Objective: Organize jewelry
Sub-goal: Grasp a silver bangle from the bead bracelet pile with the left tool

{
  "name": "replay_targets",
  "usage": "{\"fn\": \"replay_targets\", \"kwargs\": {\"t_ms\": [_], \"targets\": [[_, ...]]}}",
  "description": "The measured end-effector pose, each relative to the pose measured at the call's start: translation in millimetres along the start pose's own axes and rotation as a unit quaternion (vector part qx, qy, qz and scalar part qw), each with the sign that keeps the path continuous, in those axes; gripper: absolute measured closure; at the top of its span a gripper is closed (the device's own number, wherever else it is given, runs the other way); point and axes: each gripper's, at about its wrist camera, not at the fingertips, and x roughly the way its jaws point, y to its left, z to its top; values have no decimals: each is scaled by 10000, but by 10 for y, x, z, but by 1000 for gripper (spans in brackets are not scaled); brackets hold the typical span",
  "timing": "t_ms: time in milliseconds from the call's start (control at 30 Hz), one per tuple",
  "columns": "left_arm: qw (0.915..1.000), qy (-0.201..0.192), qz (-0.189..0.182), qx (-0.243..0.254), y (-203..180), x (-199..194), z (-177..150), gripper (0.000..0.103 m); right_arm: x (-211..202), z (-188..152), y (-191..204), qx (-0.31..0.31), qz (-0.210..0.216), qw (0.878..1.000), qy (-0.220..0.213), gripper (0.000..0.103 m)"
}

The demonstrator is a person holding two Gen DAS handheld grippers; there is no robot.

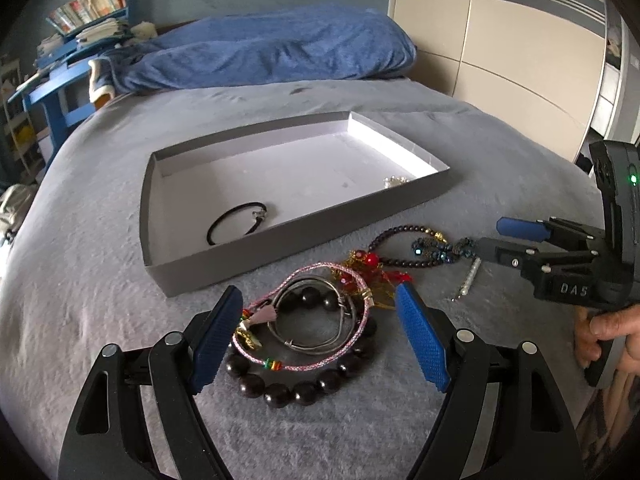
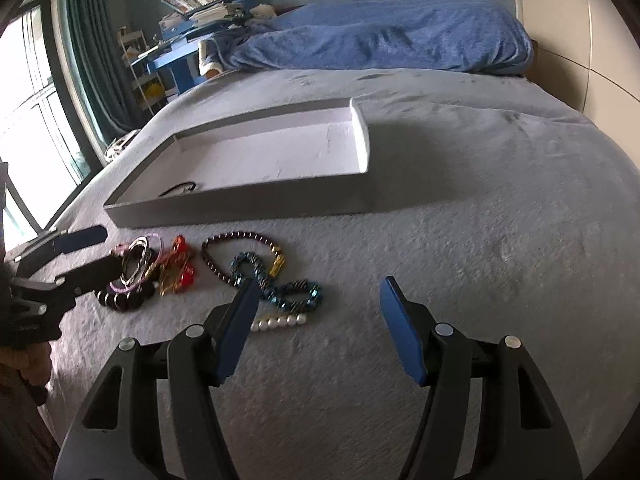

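A soft grey blanket (image 2: 460, 240) covers the bed, and much of it on the right side is bare. A rumpled blue blanket (image 1: 272, 48) lies at the far end, well apart from the jewelry.

The jewelry sits in a little heap on the grey blanket, just in front of the flat grey cardboard tray with a white inside (image 1: 168, 276). There is a bracelet of big round dark brown beads (image 1: 280, 394), with a thin pink braided cord bracelet (image 1: 320, 362) and a bent silver wire bangle (image 1: 316, 342) lying on top of it. Beside them is a tangle of red beads and gold chain (image 1: 370, 262), then a ring of small dark purple beads with a gold clasp (image 2: 224, 240), a twisty blue-green beaded bracelet (image 2: 288, 292), and a short row of white pearls (image 2: 280, 323).

Inside the tray lie a black cord loop with a silver clasp (image 1: 228, 220) and some white pearls (image 1: 396, 181) near the front wall.

The left gripper (image 1: 320, 344) has its jaws wide, one on each side of the dark bead bracelet, not pressing it. The right gripper (image 2: 316, 328) has its jaws apart and holds nothing; its left finger (image 2: 236, 332) is just by the pearl row.
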Motion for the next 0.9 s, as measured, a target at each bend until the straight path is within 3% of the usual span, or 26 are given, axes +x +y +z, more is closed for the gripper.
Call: {"fn": "replay_targets", "kwargs": {"t_ms": [100,267,667,800,833,900], "targets": [[10000,59,58,40,-1,33,0,24,-3,-3,-14,54,1,10000,0,40],[9998,100,-20,143,-22,77,16,42,13,-4,-25,120,14,9999,22,40],[9991,414,34,-70,89,232,-19,48,20,-14,-30,161,31,9999,10,40],[9994,347,14,-76,94,188,-13,60,22,-14,-31,155,27,9999,15,40],[9995,291,70,-67,99,158,-1,85,20,-14,-32,157,25,9999,12,40],[9997,223,-4,-114,132,107,28,87,22,-21,-36,162,21,9999,9,40]]}}
